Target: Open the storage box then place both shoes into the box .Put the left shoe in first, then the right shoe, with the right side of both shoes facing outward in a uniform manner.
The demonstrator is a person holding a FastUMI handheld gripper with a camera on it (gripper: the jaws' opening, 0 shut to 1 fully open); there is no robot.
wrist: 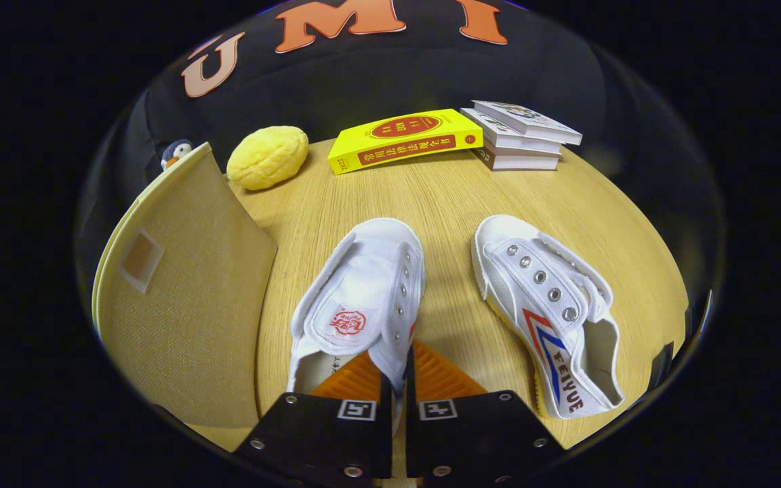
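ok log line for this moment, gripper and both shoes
gripper: shut on left shoe side wall | right shoe: on table, apart | storage box: beside left shoe, lid open

two white shoes (363,291) (546,305) lie on the tabletop (445,196). there are four books: one yellow book (404,139), three stacked books (519,135). one yellow plush (267,157), one box (187,291).

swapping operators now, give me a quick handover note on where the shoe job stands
Gripper: jaws shut on the side wall of the near white shoe, one finger inside its opening, one outside.
Second white shoe lies on the table beside it, untouched.
Storage box stands on the other side, lid raised.
Done: box appears open, first shoe gripped.
Left: place both shoes in the box.
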